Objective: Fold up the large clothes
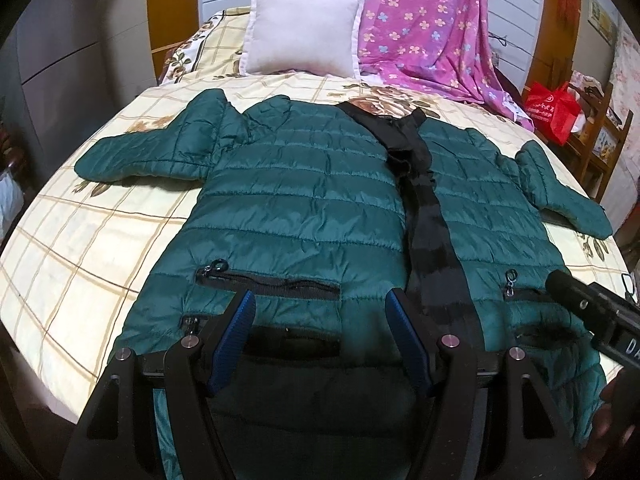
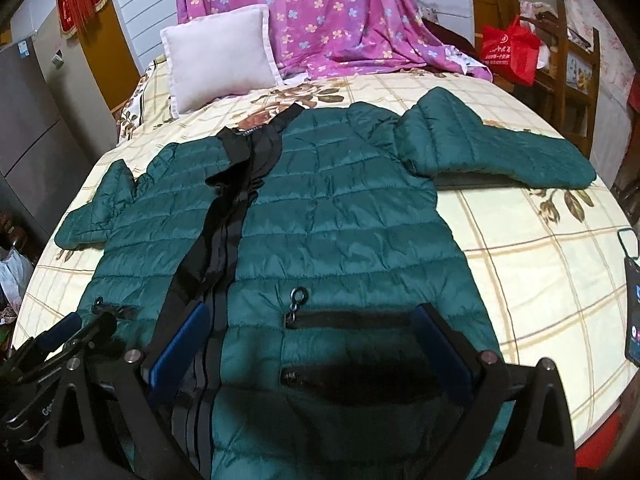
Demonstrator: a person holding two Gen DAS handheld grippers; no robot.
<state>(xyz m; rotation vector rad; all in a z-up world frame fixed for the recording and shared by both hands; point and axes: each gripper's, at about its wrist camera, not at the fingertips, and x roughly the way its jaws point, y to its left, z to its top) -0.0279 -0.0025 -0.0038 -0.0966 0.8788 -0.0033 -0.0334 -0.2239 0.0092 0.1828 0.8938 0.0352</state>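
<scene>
A dark green quilted puffer jacket (image 1: 304, 192) lies flat, front up, on the bed, with a black zipper placket down its middle and both sleeves spread outward. It also shows in the right wrist view (image 2: 344, 224). My left gripper (image 1: 322, 304) is open and empty, hovering above the hem over the jacket's left pocket. My right gripper (image 2: 312, 320) is open and empty above the hem over the right pocket zipper. The right gripper also shows at the right edge of the left wrist view (image 1: 560, 280), and the left gripper at the left edge of the right wrist view (image 2: 68, 332).
The bed (image 1: 100, 216) has a cream checked floral sheet. A white pillow (image 1: 300, 32) and a pink flowered blanket (image 1: 432, 28) lie at its head. A red bag (image 1: 552, 108) sits on wooden furniture to the right. A phone (image 2: 632, 312) lies at the bed's right edge.
</scene>
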